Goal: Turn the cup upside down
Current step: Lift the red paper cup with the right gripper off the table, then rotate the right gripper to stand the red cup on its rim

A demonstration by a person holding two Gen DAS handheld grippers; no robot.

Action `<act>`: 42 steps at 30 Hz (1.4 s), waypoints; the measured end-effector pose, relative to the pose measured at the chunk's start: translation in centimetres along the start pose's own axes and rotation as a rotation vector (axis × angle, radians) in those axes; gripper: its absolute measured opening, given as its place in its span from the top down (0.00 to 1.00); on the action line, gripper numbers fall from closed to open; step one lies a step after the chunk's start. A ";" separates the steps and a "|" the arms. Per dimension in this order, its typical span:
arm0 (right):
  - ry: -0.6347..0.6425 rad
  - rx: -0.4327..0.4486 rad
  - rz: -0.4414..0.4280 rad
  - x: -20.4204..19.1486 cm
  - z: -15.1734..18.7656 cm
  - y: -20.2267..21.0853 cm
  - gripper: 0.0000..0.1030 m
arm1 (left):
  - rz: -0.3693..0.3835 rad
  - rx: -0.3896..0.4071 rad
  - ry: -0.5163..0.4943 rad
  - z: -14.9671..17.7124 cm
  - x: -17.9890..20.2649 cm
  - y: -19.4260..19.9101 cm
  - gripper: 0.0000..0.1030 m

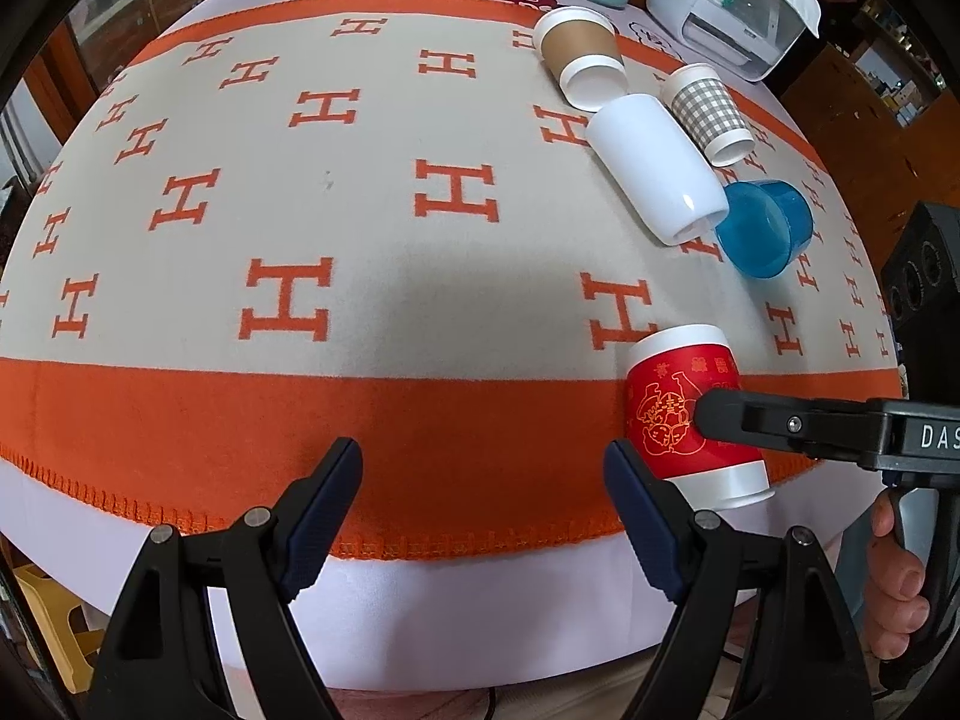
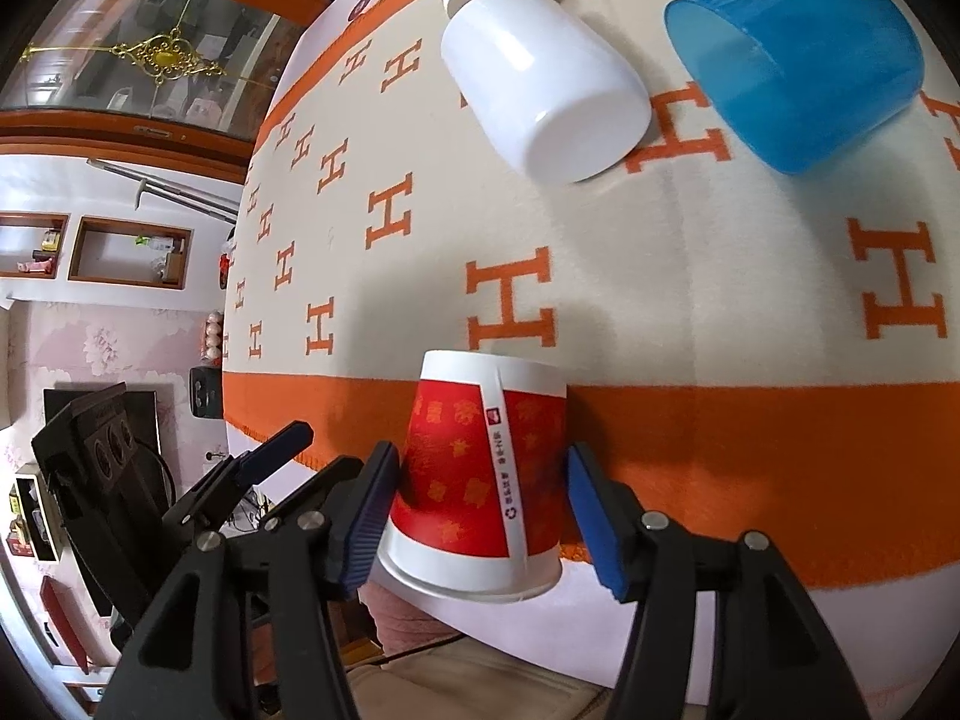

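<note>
A red paper cup with gold print and white bands (image 1: 684, 414) is held tilted over the orange border of the cloth near the front right edge; it also shows in the right wrist view (image 2: 480, 474). My right gripper (image 2: 480, 510) is shut on this cup, one blue pad on each side; in the left wrist view one of its fingers (image 1: 780, 420) presses the cup's side. My left gripper (image 1: 480, 516) is open and empty, left of the cup, over the table's front edge.
A white cup (image 1: 657, 171), a blue plastic cup (image 1: 762, 228), a checked paper cup (image 1: 708, 114) and a brown paper cup (image 1: 582, 54) lie on their sides at the back right of the H-patterned cloth (image 1: 300, 210). A white appliance (image 1: 732, 6) stands behind.
</note>
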State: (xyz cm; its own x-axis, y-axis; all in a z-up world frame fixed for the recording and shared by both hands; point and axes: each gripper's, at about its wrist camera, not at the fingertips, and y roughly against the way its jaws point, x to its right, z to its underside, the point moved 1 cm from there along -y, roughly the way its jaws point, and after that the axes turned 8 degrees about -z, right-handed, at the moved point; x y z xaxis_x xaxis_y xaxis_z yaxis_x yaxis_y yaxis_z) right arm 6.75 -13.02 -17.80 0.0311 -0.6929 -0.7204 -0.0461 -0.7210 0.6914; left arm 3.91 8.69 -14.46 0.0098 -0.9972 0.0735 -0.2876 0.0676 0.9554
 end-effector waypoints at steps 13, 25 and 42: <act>0.014 0.016 -0.034 0.4 0.4 0.4 0.44 | 0.012 0.015 -0.004 -0.1 0.4 0.1 0.21; 0.205 0.326 0.093 -0.1 0.9 5.0 0.45 | 0.021 0.015 0.014 -0.5 0.9 -0.2 0.21; 0.677 0.527 0.266 -2.3 5.0 2.2 0.44 | -0.010 0.079 0.047 -0.5 0.7 0.2 0.21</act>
State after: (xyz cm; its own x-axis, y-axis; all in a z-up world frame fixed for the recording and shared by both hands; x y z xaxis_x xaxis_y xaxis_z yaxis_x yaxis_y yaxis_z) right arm 1.62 -12.93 -14.87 0.5286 -0.8147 -0.2383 -0.5828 -0.5524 0.5960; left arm 4.29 8.04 -14.08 0.0572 -0.9952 0.0788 -0.3621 0.0529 0.9306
